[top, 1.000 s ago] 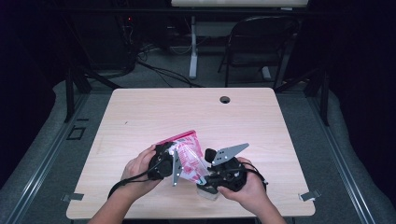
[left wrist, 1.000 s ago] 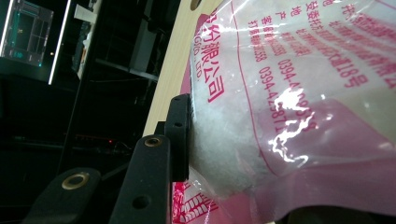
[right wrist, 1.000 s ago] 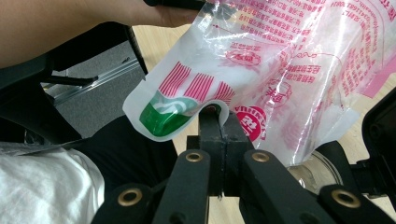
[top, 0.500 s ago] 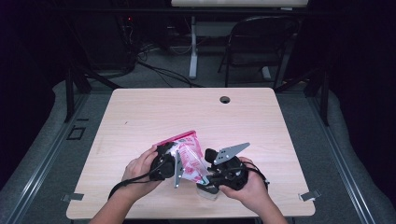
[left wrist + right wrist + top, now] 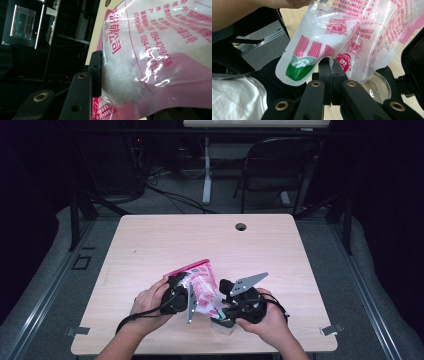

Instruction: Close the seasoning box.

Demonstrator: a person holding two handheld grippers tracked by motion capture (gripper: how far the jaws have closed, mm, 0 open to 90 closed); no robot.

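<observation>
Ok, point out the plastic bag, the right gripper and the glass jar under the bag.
plastic bag [image 5: 329, 40], right gripper view, on its clear printed front.
right gripper [image 5: 331, 65], right gripper view, between the tips of its jaws, shut on the bag's edge.
glass jar [image 5: 378, 87], right gripper view, on its rim.

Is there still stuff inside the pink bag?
Yes. White grains fill the bag by the left gripper, seen through its clear plastic.
</observation>
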